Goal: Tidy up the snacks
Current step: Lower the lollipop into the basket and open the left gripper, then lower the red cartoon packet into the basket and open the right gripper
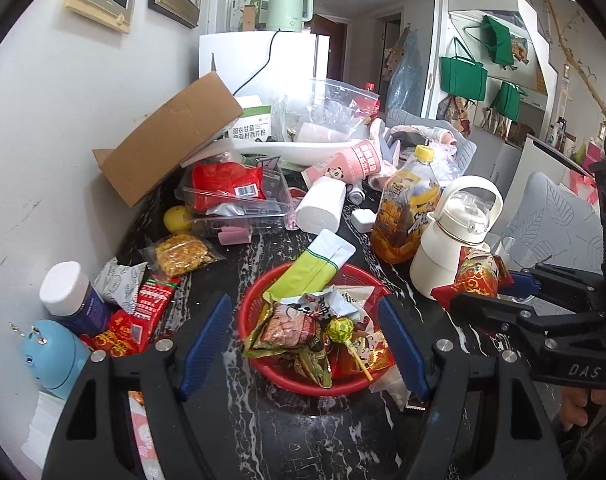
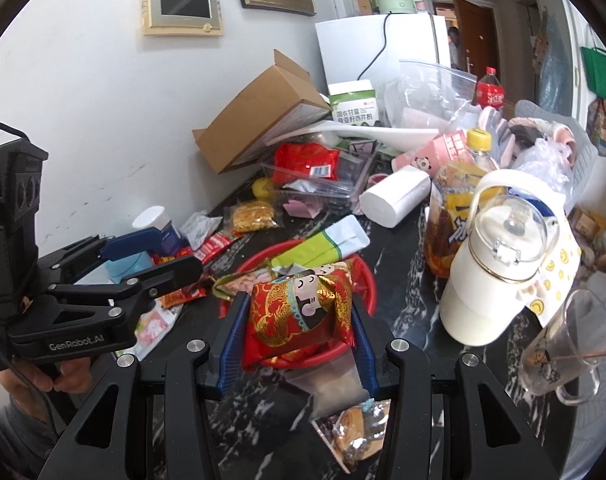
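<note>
Red basket point(image 1: 345, 384), one lollipop point(image 1: 341, 328) inside

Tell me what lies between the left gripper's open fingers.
The left wrist view shows the red basket of snacks on the dark table between the left gripper fingers, nothing gripped.

A red and gold snack packet point(image 2: 301, 312) printed with a cartoon figure sits clamped between the right gripper's point(image 2: 299, 338) blue pads, raised above the red basket point(image 1: 255, 300), long side across the jaws. The basket is round, slotted plastic, standing on the dark marbled worktop point(image 1: 239, 248) near its front edge. It holds a green-and-white pouch point(image 1: 311, 268) leaning over the far rim, a crumpled white wrapper point(image 1: 335, 300), a brown-and-pink packet point(image 1: 289, 326) and a green-wrapped lollipop point(image 1: 341, 328). More snacks lie on the worktop toward the wall edge: a clear packet of yellow crisps point(image 1: 181, 256) and a red sachet point(image 1: 153, 304).
</note>
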Action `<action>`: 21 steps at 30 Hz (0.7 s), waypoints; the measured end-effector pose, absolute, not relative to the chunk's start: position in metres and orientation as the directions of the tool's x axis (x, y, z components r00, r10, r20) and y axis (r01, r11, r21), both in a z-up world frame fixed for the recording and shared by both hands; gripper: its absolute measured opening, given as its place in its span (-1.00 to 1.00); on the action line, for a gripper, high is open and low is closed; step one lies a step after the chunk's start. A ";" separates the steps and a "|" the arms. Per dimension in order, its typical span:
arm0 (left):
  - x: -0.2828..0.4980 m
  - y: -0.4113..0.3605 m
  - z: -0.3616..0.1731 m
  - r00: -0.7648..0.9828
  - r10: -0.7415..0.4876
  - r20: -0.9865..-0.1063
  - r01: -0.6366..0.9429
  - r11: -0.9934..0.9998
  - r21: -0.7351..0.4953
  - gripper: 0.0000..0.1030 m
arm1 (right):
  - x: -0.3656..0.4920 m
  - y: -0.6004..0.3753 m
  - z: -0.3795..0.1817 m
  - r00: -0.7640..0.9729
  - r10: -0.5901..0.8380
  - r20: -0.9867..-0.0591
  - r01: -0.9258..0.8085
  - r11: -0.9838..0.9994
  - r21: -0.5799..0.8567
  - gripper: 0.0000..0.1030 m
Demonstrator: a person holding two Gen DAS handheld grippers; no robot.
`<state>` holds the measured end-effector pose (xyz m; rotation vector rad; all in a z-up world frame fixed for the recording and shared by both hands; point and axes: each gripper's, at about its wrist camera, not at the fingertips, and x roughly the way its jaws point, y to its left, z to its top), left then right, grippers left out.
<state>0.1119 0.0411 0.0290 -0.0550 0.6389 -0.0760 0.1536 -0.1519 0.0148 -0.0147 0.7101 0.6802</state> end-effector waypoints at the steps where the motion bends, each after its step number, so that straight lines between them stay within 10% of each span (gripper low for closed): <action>1: 0.111 0.043 0.030 0.801 -0.084 -0.593 0.049 0.996 -0.075 0.46 | 0.154 -0.150 0.016 0.554 0.571 -0.606 -0.581 0.786 0.209 -0.09; 21: 0.140 0.080 0.006 0.768 -0.030 -0.640 -0.033 0.996 -0.087 0.46 | 0.208 -0.107 -0.008 0.506 0.548 -0.666 -0.598 0.779 0.188 -0.08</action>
